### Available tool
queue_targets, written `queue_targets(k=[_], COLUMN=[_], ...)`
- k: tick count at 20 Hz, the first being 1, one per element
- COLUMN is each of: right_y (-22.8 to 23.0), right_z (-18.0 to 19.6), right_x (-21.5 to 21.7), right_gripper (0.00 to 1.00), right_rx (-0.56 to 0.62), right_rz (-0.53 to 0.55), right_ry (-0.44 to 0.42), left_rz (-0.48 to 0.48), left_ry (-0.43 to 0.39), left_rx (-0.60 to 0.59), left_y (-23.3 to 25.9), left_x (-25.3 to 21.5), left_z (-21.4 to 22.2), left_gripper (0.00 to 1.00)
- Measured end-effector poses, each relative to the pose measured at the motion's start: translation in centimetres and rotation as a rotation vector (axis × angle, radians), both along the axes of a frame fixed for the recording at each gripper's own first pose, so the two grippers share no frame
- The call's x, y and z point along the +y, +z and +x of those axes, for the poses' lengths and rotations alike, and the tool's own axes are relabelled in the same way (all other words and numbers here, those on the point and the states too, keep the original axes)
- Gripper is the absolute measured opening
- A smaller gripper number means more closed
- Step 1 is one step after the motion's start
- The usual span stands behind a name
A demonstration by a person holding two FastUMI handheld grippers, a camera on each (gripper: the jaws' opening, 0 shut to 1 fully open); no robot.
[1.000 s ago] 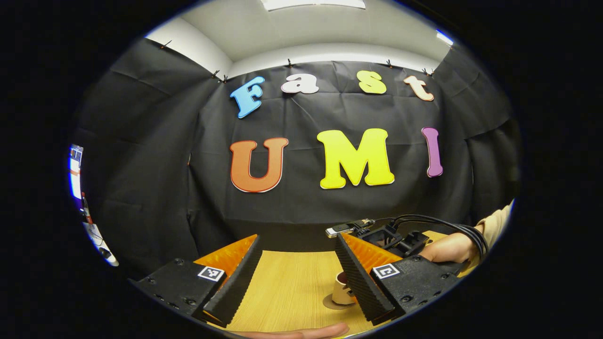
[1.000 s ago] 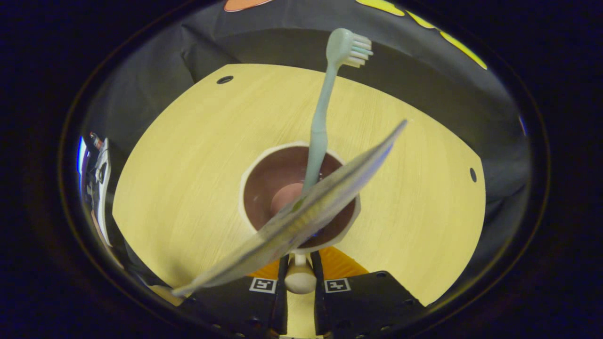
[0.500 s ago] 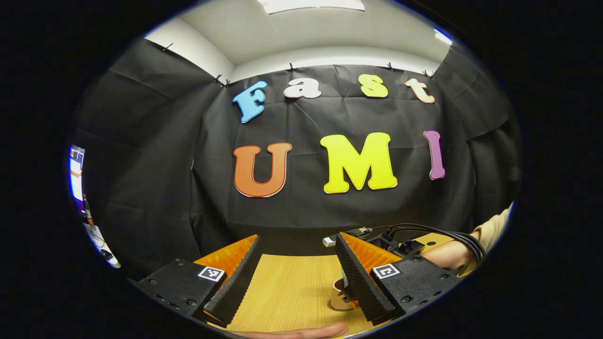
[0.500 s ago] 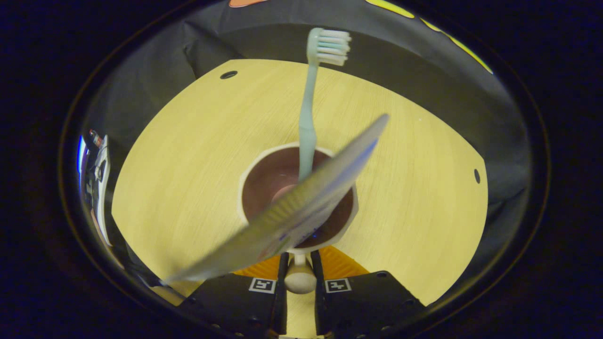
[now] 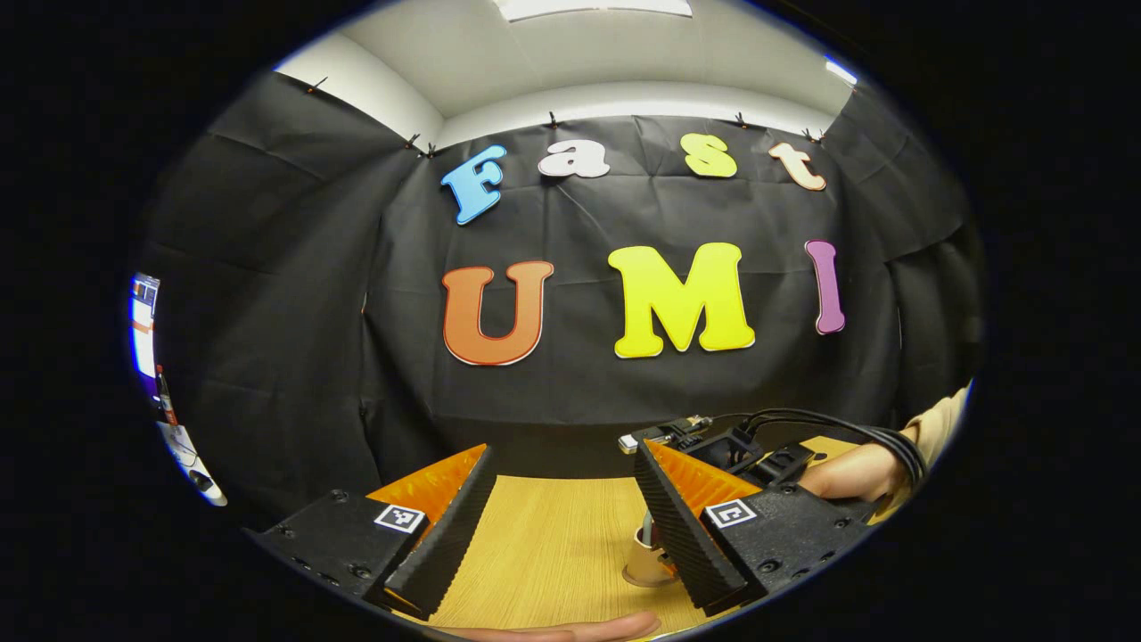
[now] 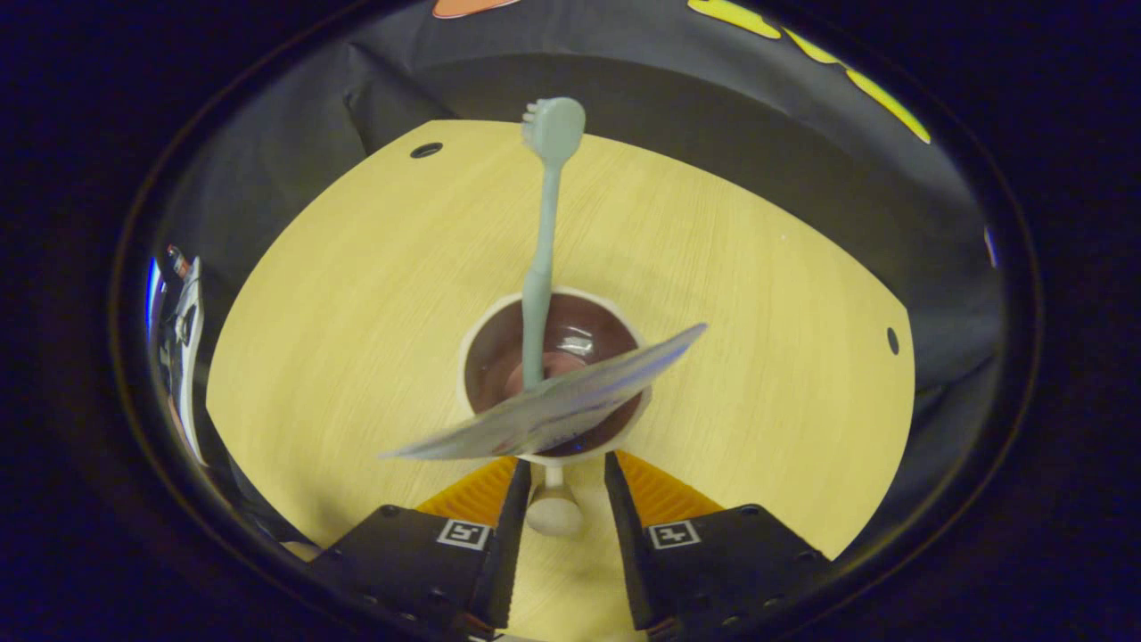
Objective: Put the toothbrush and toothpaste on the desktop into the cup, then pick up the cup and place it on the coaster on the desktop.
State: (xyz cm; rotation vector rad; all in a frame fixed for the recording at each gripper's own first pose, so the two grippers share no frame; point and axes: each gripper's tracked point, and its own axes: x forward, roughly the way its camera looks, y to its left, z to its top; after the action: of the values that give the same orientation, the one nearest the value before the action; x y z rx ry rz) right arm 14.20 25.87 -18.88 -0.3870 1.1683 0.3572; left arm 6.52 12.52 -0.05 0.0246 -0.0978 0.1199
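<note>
Where the right gripper view looks steeply down, a pale wood-grain desktop (image 6: 339,294) spreads wide, with 2 small dark holes in it, one at the far left (image 6: 426,150) and one at the right edge (image 6: 892,340). A cream cup (image 6: 553,374) with a dark brown inside stands on it, and its knobbed handle (image 6: 553,513) points toward the camera. The right gripper (image 6: 560,486) has its 2 fingers parted a little, one on each side of that handle with a gap showing on both sides, so they grip nothing. A mint-green toothbrush (image 6: 542,241) stands in the cup, leaning on the far rim with its head up. The toothpaste tube (image 6: 553,406) lies slantwise across the cup's mouth (blurred, so its lower end cannot be told).

In the left gripper view the left gripper (image 5: 553,526) hangs wide open and empty over the same desktop (image 5: 544,553), whose far edge meets the black cloth wall (image 5: 267,267). Above the cloth run a white wall band and a grey ceiling with a light panel (image 5: 593,7). The cup (image 5: 644,562) peeks out beside the right-hand finger, seemingly on a round coaster (image 5: 640,580). Behind it a hand (image 5: 847,473) in a beige sleeve holds the other gripper, with black cables (image 5: 838,428) looping off it. A fingertip (image 5: 579,629) shows at the bottom edge.
</note>
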Motion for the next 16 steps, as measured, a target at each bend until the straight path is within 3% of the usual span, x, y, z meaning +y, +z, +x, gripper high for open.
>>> queue_targets(k=[1, 2, 4, 11, 16], right_y=[0.4, 0.5, 1.4, 6.9, 11.5], right_z=[-0.1, -0.3, -0.5, -0.9, -1.9], right_x=[-0.2, -0.3, -0.8, -3.6, -8.7], right_gripper=[0.55, 0.79, 0.95, 0.99, 0.98], right_rx=[-0.006, -0.008, -0.035, -0.231, -0.455], right_rz=[0.007, 0.024, 0.052, 0.189, 0.269], right_ry=[-0.008, -0.012, -0.021, -0.052, -0.089], left_rz=[-0.003, -0.004, -0.01, -0.042, -0.075], left_ry=[-0.005, -0.008, -0.015, -0.024, -0.065], left_rx=[0.003, 0.006, 0.012, 0.069, 0.113], left_y=[-0.1, -0.1, -0.3, -1.9, -3.1], left_x=[-0.2, -0.2, -0.6, -1.3, -3.4], left_z=[0.1, 0.1, 0.3, 1.2, 1.6], left_gripper=[0.98, 0.98, 0.98, 0.98, 0.99])
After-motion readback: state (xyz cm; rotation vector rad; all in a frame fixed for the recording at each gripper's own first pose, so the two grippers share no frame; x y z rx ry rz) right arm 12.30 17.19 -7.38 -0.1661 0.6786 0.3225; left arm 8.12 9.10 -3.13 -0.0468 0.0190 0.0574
